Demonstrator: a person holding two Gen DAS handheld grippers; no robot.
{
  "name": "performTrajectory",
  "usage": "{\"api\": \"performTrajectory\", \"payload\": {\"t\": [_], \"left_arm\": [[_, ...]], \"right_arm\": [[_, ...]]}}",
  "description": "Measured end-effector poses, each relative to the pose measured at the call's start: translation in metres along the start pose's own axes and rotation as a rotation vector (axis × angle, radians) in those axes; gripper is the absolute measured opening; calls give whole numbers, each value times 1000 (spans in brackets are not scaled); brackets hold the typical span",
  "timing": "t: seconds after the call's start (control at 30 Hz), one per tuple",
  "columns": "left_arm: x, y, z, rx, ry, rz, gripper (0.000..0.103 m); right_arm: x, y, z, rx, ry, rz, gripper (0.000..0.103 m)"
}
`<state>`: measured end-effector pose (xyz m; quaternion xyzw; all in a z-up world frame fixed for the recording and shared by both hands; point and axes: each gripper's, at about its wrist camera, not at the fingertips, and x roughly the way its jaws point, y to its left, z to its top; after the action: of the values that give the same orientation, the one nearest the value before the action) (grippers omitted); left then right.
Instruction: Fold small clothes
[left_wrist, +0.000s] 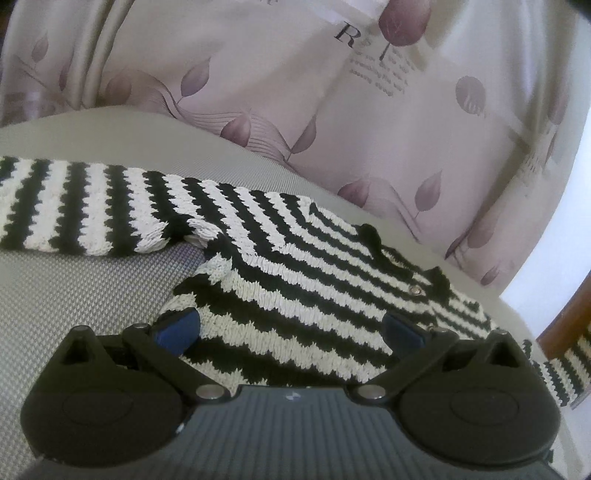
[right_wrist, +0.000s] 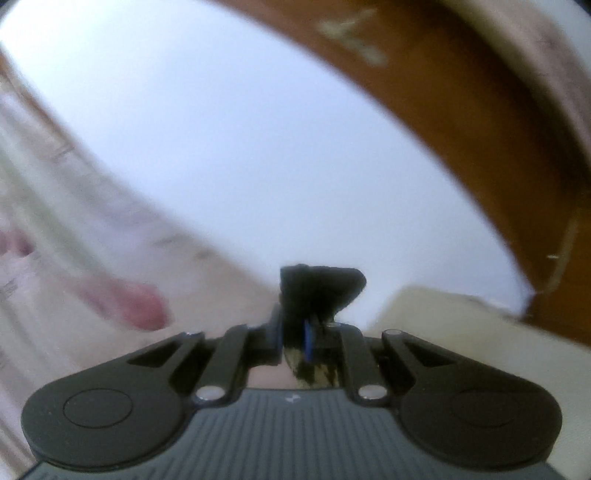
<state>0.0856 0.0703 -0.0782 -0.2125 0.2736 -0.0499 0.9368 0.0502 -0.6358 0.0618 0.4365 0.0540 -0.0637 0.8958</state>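
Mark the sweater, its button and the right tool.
sweater (left_wrist: 280, 280), left wrist view, striped knit body.
button (left_wrist: 417, 291), left wrist view, small shiny stud near the collar.
right tool (right_wrist: 295, 332), right wrist view, fingertips pinching dark knit.

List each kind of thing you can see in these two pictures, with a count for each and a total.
Striped knitted garment: 1
Tools: 2, the left tool and the right tool
Leaf-print curtain: 1
Grey woven surface: 1
Total: 5

grey woven surface (left_wrist: 74, 295) | behind it: pale curtain (left_wrist: 332, 110) printed with mauve leaves, lettering | right of curtain: white wall (right_wrist: 240, 147) | beyond: brown wooden frame (right_wrist: 461, 129)
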Motion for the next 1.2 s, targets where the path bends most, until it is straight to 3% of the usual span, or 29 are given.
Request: {"api": "performTrajectory", "payload": {"t": [0.37, 0.57, 0.73, 0.93, 1.2], "left_arm": [[-6, 15, -1, -95, -31, -67, 103], [-9, 21, -1, -129, -43, -90, 103], [-12, 28, -2, -176, -60, -110, 103], [-14, 30, -3, -186, -67, -114, 103], [-15, 32, -5, -205, -76, -121, 103]], "right_arm": [[60, 153, -83, -20, 116, 305, 11], [86, 207, -152, -12, 240, 382, 11], [111, 225, -225, 15, 361, 398, 11], [134, 229, -305, 18, 516, 348, 11], [141, 229, -366, -26, 614, 300, 12]]}}
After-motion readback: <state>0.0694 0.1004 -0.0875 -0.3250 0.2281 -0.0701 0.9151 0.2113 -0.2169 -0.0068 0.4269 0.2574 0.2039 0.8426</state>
